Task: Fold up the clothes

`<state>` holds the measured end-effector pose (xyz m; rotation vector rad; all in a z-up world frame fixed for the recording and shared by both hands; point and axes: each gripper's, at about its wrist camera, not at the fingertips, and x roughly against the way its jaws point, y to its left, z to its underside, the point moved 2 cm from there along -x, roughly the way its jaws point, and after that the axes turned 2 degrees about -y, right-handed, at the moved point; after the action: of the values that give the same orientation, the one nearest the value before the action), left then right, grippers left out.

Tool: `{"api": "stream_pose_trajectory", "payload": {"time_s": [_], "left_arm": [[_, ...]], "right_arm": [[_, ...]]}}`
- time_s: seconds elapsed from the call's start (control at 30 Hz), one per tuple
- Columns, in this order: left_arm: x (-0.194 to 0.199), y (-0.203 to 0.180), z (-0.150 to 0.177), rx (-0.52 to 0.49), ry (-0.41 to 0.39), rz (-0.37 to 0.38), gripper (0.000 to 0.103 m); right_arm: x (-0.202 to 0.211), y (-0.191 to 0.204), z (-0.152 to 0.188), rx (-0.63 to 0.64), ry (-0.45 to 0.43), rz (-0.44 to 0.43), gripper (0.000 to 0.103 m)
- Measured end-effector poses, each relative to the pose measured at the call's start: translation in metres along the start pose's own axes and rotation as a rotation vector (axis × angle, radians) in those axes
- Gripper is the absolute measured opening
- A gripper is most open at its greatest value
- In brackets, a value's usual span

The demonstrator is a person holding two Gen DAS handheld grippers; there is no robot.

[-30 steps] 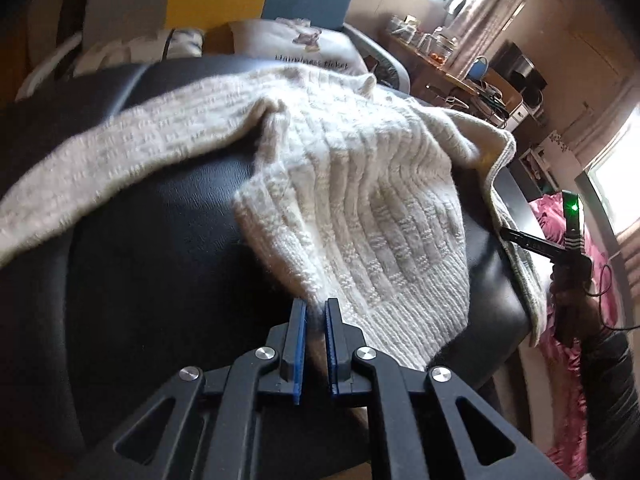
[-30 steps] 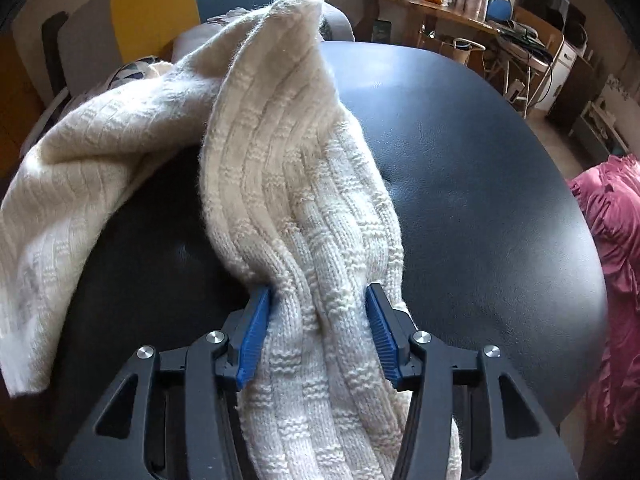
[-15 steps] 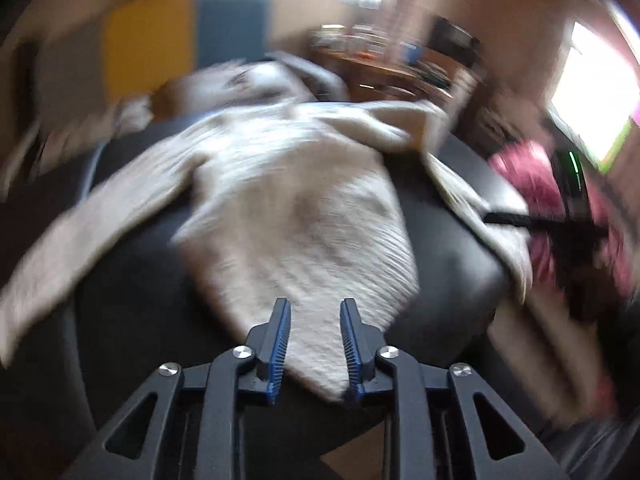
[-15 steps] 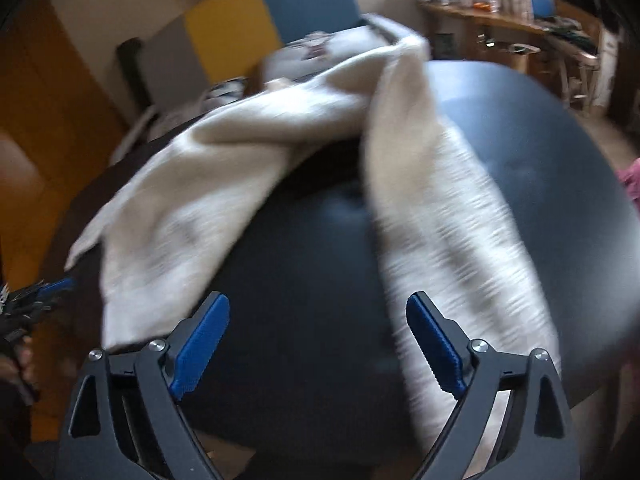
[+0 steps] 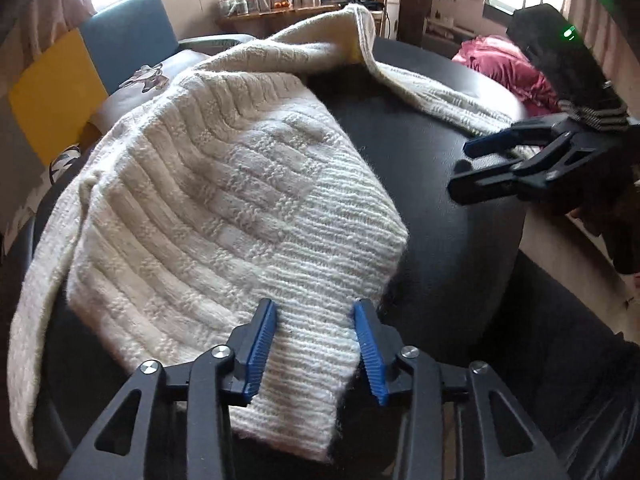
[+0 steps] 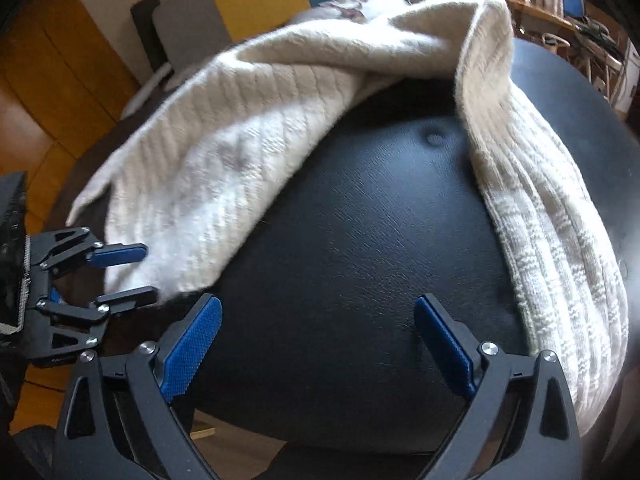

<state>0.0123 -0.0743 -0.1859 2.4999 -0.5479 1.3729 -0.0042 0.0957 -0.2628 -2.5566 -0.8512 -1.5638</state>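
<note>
Left wrist view: the left gripper (image 5: 316,336) is being angled steeply down over the near edge of a black padded seat (image 5: 440,208). Its jaws are opening; the ribbed hem of a cream knit sweater (image 5: 224,208) is lying between the blue pads (image 5: 260,344), and no squeeze on the knit is being seen, so it is being read as released. The sweater is being draped across the seat, its wide body running from the near hem up and away to a peak at the far edge, with one long sleeve (image 5: 436,96) trailing right. The right gripper (image 5: 476,168) is being held at the right edge, near that sleeve's end, fingers pointing left.

Right wrist view: the right gripper (image 6: 318,340) is being tilted down over bare black upholstery (image 6: 360,240), jaws opening wide, nothing between them. The sweater (image 6: 240,140) is being seen as an arch: body down to the left, sleeve (image 6: 552,232) running down the right, beside the right finger. The left gripper (image 6: 120,272) is being seen at the left, its fingers on either side of the sweater's lower corner.
</note>
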Motion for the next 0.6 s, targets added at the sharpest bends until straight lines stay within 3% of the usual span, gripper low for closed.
{"api": "stream_pose_trajectory", "payload": {"time_s": [0.07,0.13,0.3,0.47,0.53,0.57,0.6], "left_arm": [[0.001,0.0,0.002,0.004,-0.015,0.0,0.042],[0.005,0.001,0.002,0.024,-0.025,0.006,0.03],[0.005,0.023,0.001,0.185,-0.019,0.091,0.029],[0.008,0.022,0.003,0.188,-0.017,0.076,0.029],[0.008,0.021,0.003,0.209,-0.017,0.077,0.029],[0.008,0.024,0.004,0.234,-0.016,0.085,0.029],[0.007,0.027,0.005,0.263,-0.015,0.096,0.029]], "right_arm": [[0.0,-0.002,-0.001,-0.005,-0.017,0.042,0.099],[0.002,-0.004,-0.002,-0.016,-0.038,0.085,0.099],[0.032,-0.008,-0.01,-0.06,-0.151,0.064,0.099],[0.07,-0.012,-0.023,-0.158,-0.23,-0.087,0.099],[0.098,-0.008,-0.026,-0.182,-0.336,-0.099,0.099],[0.115,-0.003,-0.028,-0.165,-0.412,-0.075,0.1],[0.131,0.007,-0.028,-0.092,-0.493,0.004,0.103]]}}
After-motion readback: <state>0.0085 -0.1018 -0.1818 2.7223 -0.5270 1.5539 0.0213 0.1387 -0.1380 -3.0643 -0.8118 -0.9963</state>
